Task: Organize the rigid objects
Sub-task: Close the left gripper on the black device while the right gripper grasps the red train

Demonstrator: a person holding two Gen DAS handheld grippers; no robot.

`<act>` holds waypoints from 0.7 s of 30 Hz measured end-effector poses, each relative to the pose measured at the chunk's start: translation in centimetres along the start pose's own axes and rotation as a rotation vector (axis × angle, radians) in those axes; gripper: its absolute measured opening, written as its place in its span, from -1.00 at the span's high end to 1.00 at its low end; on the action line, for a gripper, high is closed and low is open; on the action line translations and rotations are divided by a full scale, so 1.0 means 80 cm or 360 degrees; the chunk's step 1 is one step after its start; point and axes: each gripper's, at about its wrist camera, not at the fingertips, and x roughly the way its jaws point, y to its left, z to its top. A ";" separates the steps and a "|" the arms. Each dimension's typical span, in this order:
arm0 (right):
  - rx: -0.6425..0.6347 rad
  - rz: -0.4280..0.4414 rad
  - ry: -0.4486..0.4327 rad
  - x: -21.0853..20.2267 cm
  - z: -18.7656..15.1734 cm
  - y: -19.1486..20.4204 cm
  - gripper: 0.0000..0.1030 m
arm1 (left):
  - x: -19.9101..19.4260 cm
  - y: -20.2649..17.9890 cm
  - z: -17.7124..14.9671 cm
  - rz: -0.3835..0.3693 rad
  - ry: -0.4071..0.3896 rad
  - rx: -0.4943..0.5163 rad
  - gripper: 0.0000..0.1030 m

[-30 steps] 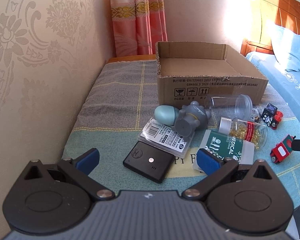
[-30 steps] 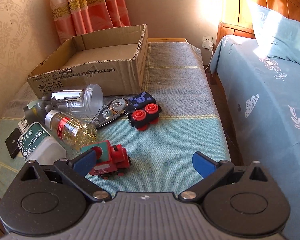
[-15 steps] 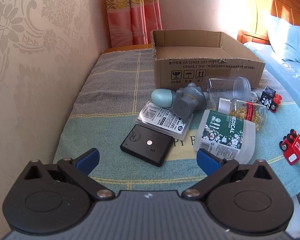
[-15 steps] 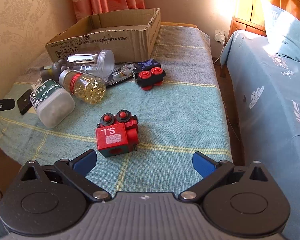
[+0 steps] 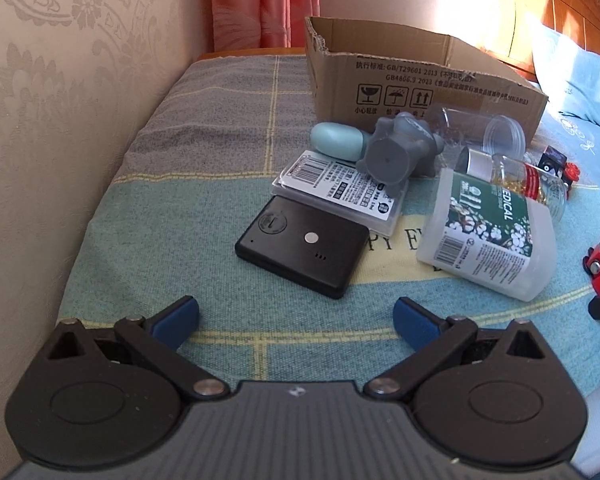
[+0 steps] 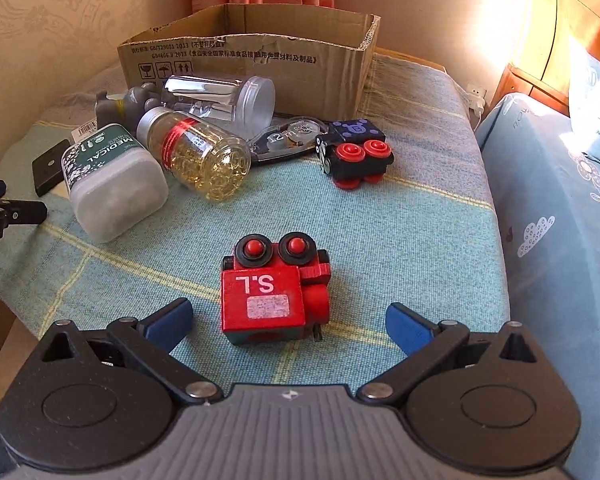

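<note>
**Both grippers spread wide over the cluttered bedspread, nothing held**

L gripper [image 5: 296,314]: jaws wide apart, empty, low over the near edge of the checked blanket [image 5: 204,184], w/ the flat black device [image 5: 302,252] just ahead, between the finger lines but not touched. Behind it, a barcode-labelled plastic pack [image 5: 340,190], partly under a grey toy figure [image 5: 400,152]; a pale blue egg-shaped item [image 5: 336,142] touches the figure's far side. To the right, a white "MEDICAL" tub [image 5: 488,236] lies on its side, next to a jar of yellow capsules [image 6: 200,152] and a clear empty jar [image 6: 220,96].

R gripper [image 6: 288,320]: jaws likewise wide apart, empty. Red toy train [image 6: 274,292], marked "S.L", lies tipped over between the two blue fingertips [image 6: 170,320], touching neither. Black toy car w/ red wheels [image 6: 354,152] sits further back, beside a tape dispenser [image 6: 288,136].

Cardboard box [image 6: 260,60] stands open-topped toward the far edge of the blanket, w/ the clear jar near its front wall.
</note>
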 end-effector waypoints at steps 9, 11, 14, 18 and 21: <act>-0.0004 0.0002 -0.0017 0.000 -0.001 0.000 -1.00 | 0.011 0.008 0.011 -0.0084 -0.0038 0.0112 -1.00; -0.0004 0.0002 -0.0024 -0.001 -0.002 0.000 -1.00 | 0.015 0.006 0.016 -0.0104 -0.0054 0.0167 -0.99; -0.0004 0.0002 -0.0029 -0.001 -0.001 0.000 -1.00 | 0.024 0.005 0.025 -0.0175 -0.0070 0.0210 -0.99; -0.0002 -0.0002 -0.0039 -0.001 -0.002 0.000 -1.00 | 0.035 0.006 0.033 -0.0251 -0.0116 0.0262 -0.99; 0.0001 -0.0004 -0.0043 -0.001 -0.002 0.000 -1.00 | 0.036 0.007 0.035 -0.0277 -0.0122 0.0292 -0.98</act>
